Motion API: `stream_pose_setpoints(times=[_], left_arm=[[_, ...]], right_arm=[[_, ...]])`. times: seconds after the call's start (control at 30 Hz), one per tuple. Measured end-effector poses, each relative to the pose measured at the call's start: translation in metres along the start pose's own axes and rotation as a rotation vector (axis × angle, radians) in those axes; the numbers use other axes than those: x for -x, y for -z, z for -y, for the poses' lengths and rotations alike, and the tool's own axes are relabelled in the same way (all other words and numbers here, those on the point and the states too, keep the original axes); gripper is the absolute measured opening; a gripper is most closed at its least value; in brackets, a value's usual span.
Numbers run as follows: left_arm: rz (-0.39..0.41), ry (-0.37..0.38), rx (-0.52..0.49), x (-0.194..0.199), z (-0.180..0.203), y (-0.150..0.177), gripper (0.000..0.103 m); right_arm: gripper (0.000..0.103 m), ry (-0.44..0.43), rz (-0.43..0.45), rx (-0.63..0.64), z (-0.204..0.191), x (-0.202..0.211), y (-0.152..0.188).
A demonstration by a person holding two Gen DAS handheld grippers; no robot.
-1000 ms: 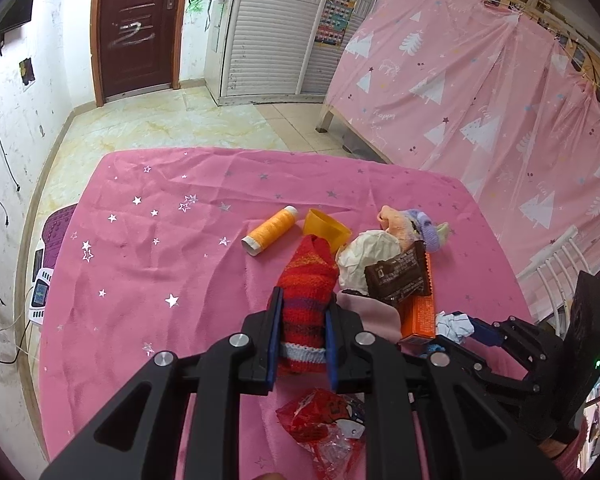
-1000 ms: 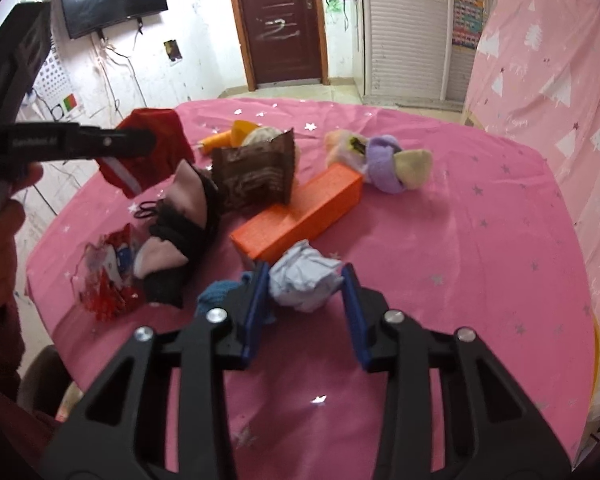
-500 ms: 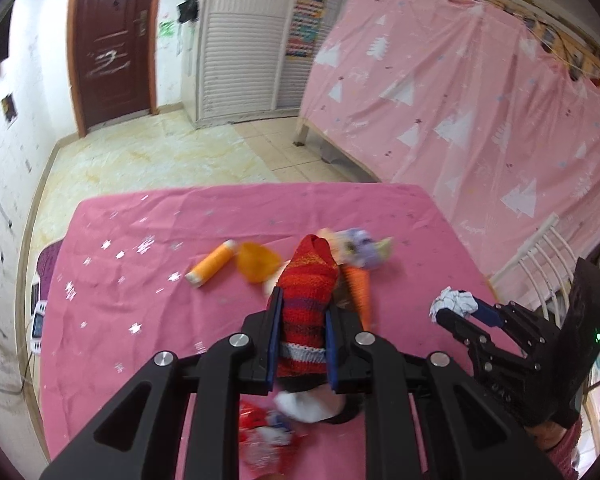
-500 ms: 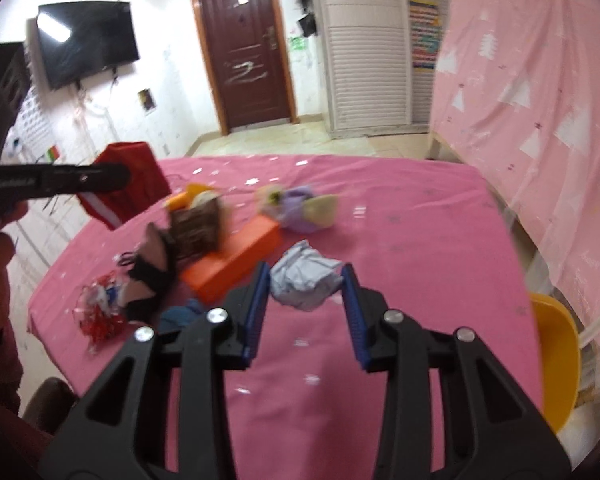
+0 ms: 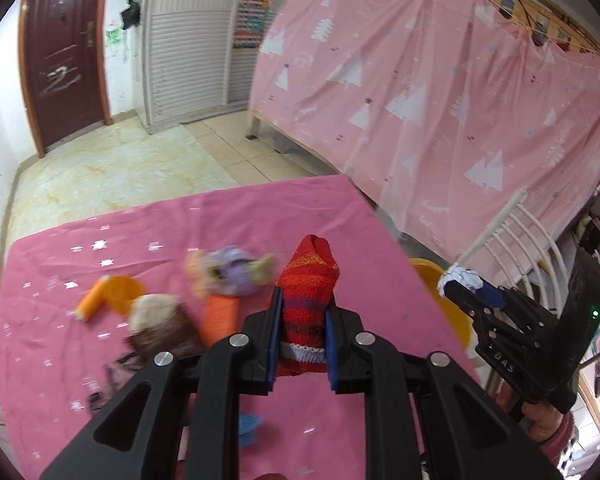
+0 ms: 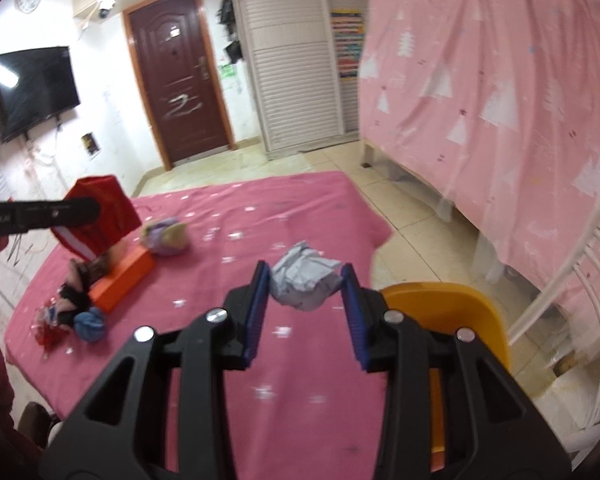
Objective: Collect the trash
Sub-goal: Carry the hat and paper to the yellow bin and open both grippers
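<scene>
My left gripper (image 5: 300,320) is shut on a red striped knitted sock (image 5: 308,280) and holds it above the pink table; it also shows in the right wrist view (image 6: 96,216). My right gripper (image 6: 306,280) is shut on a crumpled white paper ball (image 6: 304,276), held above the table's right edge near a yellow bin (image 6: 452,308). In the left wrist view the right gripper (image 5: 466,286) hangs over the yellow bin (image 5: 440,280) with the paper ball (image 5: 460,278).
On the pink tablecloth (image 6: 260,216) lie an orange box (image 6: 124,280), a purple plush toy (image 6: 164,236), a blue wad (image 6: 90,322), a red wrapper (image 6: 46,326), an orange thread spool (image 5: 92,300) and a brown wrapper (image 5: 168,336). A white rail (image 6: 572,280) stands right.
Both grippers have risen and swung right with their loads. The right gripper has carried the paper ball from the table middle to the yellow bin at the table's right edge.
</scene>
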State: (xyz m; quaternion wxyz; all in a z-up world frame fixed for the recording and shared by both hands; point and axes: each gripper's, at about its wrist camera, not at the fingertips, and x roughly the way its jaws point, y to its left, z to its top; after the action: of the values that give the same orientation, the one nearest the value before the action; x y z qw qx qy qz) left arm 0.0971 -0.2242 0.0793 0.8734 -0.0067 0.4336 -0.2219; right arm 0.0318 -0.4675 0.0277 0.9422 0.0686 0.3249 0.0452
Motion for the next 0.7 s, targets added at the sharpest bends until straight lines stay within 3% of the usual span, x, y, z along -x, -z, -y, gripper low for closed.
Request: stream_pose_setpoints(times=[0.33,0.5,0.7], left_arm=[[-0.069,0.142,-0.08,-0.058,0.103,-0.026,0.012],[-0.12,0.167,-0.115,-0.1,0.151,-0.034,0.012],[-0.179,0.155,-0.119,-0.144,0.18,-0.033,0.012]], right_arm=[[0.035,0.064,-0.037,-0.129,0.082,-0.011,0.018],[0.035,0.07,-0.087,-0.165,0.108,-0.025,0.026],[0.035,0.079,-0.13,-0.196,0.128,-0.035,0.038]])
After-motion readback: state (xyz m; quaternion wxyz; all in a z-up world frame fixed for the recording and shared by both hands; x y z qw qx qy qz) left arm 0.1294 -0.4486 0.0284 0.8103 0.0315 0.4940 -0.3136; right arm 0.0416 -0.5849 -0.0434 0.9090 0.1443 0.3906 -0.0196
